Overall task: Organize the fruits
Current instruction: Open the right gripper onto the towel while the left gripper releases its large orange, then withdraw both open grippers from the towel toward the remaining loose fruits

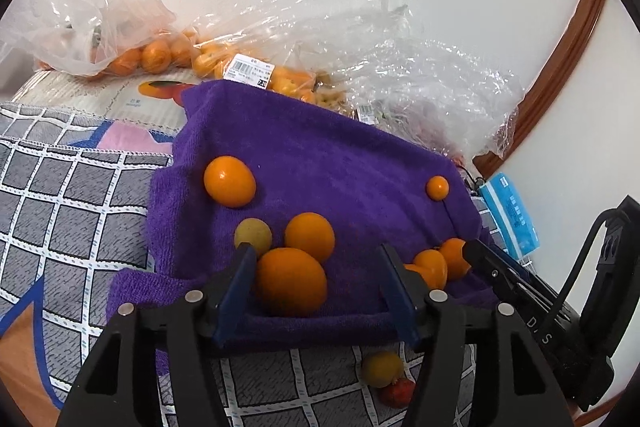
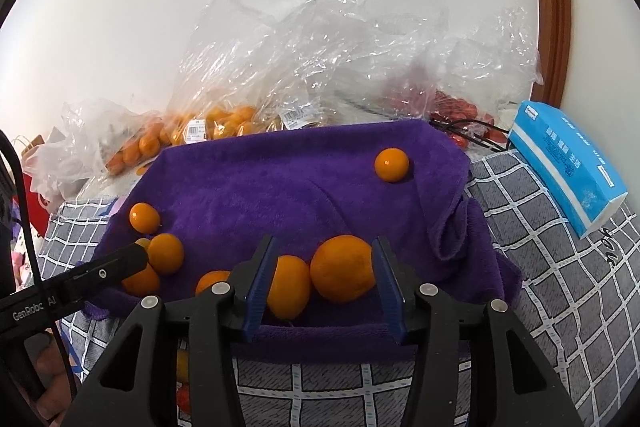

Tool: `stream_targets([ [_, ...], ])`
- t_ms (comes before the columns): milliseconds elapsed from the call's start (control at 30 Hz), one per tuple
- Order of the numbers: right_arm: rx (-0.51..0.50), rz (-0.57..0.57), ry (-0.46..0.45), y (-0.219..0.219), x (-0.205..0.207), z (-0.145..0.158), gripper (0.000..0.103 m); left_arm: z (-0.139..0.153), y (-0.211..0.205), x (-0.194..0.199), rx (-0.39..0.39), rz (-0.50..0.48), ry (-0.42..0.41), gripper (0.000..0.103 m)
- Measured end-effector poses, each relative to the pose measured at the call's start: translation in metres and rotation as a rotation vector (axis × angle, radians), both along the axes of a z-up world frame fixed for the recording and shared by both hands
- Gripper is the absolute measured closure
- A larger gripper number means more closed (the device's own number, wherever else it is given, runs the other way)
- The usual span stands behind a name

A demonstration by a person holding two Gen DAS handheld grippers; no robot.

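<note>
Jaws apart on both grippers: left gripper [image 1: 316,279] around a big orange [image 1: 291,281], untouched; oranges look firm, roll-prone, so we'd pinch mid-sides.

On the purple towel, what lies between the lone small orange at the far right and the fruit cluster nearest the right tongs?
Right wrist view: only bare purple towel separates the small round orange from the cluster.

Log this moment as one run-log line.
stage: sorting fruit on purple towel | left gripper: open around large orange | right gripper: open, two oranges between jaws
</note>
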State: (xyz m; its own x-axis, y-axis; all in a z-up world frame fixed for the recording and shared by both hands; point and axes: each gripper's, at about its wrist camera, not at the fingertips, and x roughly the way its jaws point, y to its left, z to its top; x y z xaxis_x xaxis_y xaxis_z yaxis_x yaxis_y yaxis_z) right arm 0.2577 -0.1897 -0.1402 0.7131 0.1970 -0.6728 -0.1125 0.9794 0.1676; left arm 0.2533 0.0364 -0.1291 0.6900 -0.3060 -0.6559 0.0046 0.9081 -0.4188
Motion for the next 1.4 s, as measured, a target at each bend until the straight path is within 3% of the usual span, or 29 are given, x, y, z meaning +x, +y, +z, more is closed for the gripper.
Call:
stream_targets([
  [200, 0.039, -0.005, 0.013, -0.001, -0.002, 0.004, 0.05, 0.003, 0.005, -0.002, -0.021, 0.016, 0.009, 0.041],
  [367, -0.02, -0.012, 0.005, 0.006, -0.013, 0.013, 0.047, 0.014, 0.006, -0.008, 0.046, 0.064, 0.018, 0.041],
  [467, -0.027, -0.027, -0.018, 0.003, -0.022, 0.02, 0.042, 0.018, 0.013, -0.016, 0.028, 0.067, 0.024, 0.041],
  [933, -0.036, -0.026, -0.038, 0.009, -0.07, 0.043, 0.042, 0.044, 0.031, -0.07, 0.097, 0.117, -0.008, 0.041],
  [1233, -0.023, 0.026, 0.015, 0.018, -0.093, 0.037, 0.042, 0.034, 0.037, -0.093, 0.154, 0.114, 0.023, 0.041],
  [1400, -0.015, 0.065, 0.039, 0.027, -0.101, 0.026, 0.051, 0.025, 0.038, -0.102, 0.176, 0.11, 0.039, 0.041],
])
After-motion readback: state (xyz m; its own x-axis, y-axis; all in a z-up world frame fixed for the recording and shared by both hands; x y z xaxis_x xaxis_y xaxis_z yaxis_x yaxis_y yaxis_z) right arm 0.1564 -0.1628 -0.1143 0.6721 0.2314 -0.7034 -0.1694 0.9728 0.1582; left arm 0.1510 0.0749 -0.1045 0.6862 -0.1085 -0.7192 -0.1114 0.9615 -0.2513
